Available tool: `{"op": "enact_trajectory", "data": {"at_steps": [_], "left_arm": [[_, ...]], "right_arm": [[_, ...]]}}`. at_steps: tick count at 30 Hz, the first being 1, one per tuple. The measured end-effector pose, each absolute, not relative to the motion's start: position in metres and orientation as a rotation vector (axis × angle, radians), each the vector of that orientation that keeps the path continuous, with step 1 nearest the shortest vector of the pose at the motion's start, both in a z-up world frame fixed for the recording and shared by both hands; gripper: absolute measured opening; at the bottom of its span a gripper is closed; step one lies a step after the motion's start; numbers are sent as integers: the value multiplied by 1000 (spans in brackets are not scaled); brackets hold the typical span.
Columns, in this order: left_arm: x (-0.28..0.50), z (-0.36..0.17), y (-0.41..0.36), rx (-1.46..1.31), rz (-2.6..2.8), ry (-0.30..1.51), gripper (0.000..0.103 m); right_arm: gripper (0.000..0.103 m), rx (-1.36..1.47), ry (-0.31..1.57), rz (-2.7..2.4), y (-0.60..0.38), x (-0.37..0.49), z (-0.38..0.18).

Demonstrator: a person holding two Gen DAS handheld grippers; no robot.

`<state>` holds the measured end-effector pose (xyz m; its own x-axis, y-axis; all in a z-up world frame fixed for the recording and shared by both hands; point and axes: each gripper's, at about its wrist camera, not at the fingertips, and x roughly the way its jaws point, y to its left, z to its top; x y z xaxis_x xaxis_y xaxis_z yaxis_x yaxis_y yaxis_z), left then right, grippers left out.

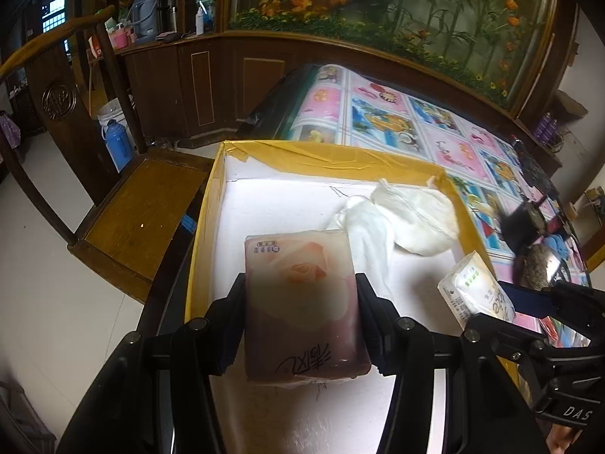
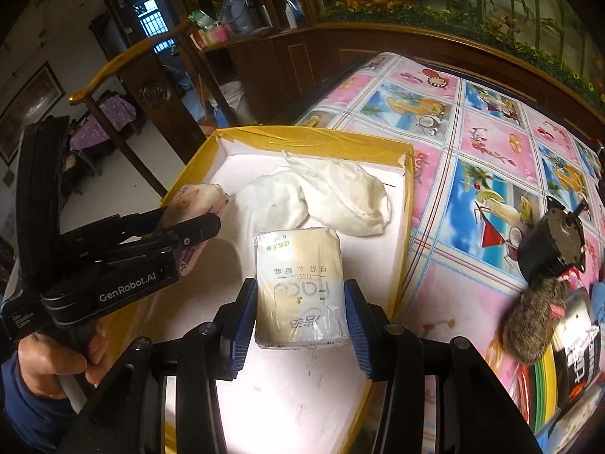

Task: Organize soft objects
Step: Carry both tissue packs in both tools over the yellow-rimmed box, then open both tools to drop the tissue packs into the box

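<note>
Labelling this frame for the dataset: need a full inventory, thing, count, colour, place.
Rose-print tissue pack: 1, pink, in left tool over box.
Beige tissue pack: 1, in right tool over box.
White cloth items: 2, crumpled at box's far end.
Yellow-taped cardboard box: 1, white inside, table edge.
Fruit-print tablecloth: 1, pink and blue, on table.
Black motor: 1, right of box.
Brown furry toy: 1, beside motor.
Wooden chair: 1, left of box.
Left tool: 1, black.
Right tool: 1, blue pads.
Hand: 1, holding left tool.

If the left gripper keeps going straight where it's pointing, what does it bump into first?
Probably the white floor of the yellow box. The left gripper tilts down into it, shut on a pink tissue pack, so the pack would likely land first. The white cloth lies further ahead and to the right, though depth is hard to judge.
</note>
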<state>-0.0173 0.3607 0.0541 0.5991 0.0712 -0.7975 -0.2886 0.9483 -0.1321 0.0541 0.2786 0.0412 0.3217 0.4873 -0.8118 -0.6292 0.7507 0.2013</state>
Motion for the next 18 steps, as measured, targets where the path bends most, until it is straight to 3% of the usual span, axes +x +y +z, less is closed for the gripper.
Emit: {"op": "enact_trajectory", "data": {"at_steps": [12,13,15,18], "left_arm": [[5,43,368,-257,227,951,54],[5,42,368,-258,229,950,55],[5,42,370,-268,232,947,67],[1,47,373,-291,233,926,72]], "right_arm": [[50,-189,1064,703,299,82,13],[50,-189,1065,701,299,81,12],[50,-187,1073,700,299,82,11],[51,-189,1079,700,297,81,11]]}}
